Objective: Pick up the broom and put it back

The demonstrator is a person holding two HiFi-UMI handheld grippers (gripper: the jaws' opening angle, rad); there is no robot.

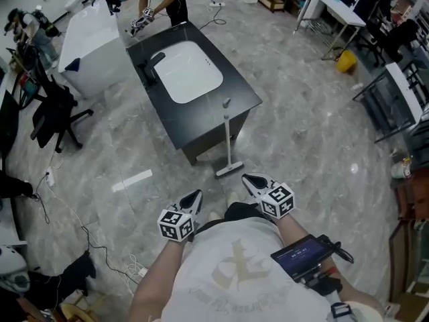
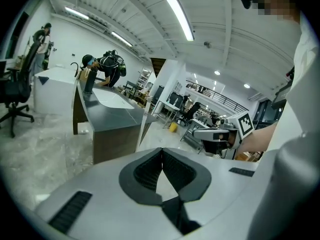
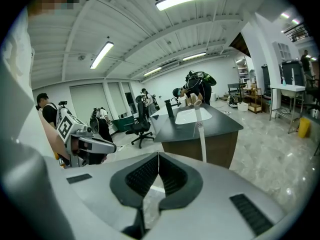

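Facing the broom [image 1: 228, 143], both jaws pressed together

My left gripper [image 1: 197, 194] and right gripper [image 1: 250, 178] pinch nothing. I hold them side by side at my waist, pointing forward and slightly down. The broom leans upright against the black sink counter [image 1: 241, 96], its head on the floor.

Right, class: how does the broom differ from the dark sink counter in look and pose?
The broom is pale and thin; the counter is black and broad. The broom stands nearly upright, head on the floor; the counter's top lies flat and holds a white basin. Both stand on the grey floor, side by side.
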